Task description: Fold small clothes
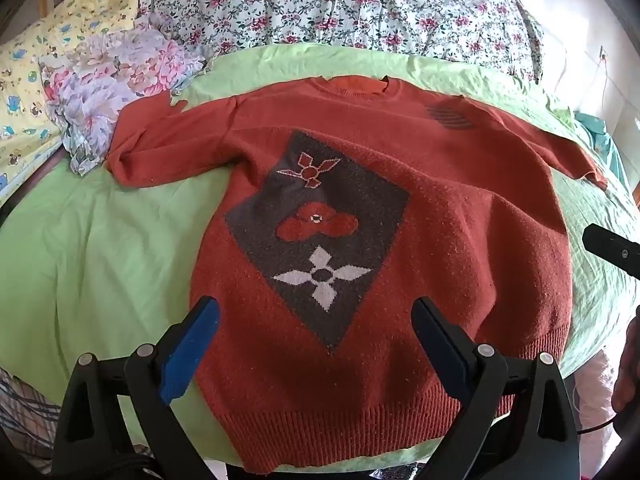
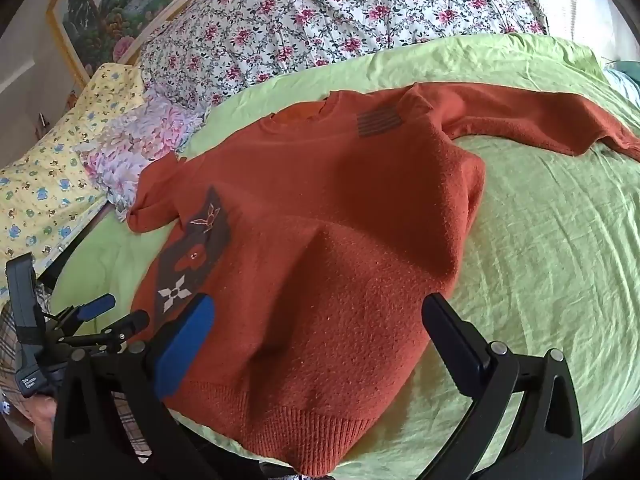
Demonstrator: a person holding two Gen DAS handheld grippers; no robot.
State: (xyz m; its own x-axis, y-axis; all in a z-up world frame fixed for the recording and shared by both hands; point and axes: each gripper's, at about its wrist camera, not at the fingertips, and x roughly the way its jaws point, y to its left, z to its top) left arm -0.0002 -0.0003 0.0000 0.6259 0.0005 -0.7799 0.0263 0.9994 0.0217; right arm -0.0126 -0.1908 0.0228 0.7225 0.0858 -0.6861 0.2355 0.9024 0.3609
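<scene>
A small orange knit sweater with a grey diamond flower patch lies face up on the green sheet, both sleeves spread out. It also shows in the right wrist view. My left gripper is open and empty above the lower part of the sweater, near the hem. My right gripper is open and empty above the sweater's right lower side. The left gripper shows at the left edge of the right wrist view.
The green sheet covers the bed. A flowered quilt lies at the back, a crumpled pastel cloth and a yellow pillow at the left. The bed's front edge is just below the hem.
</scene>
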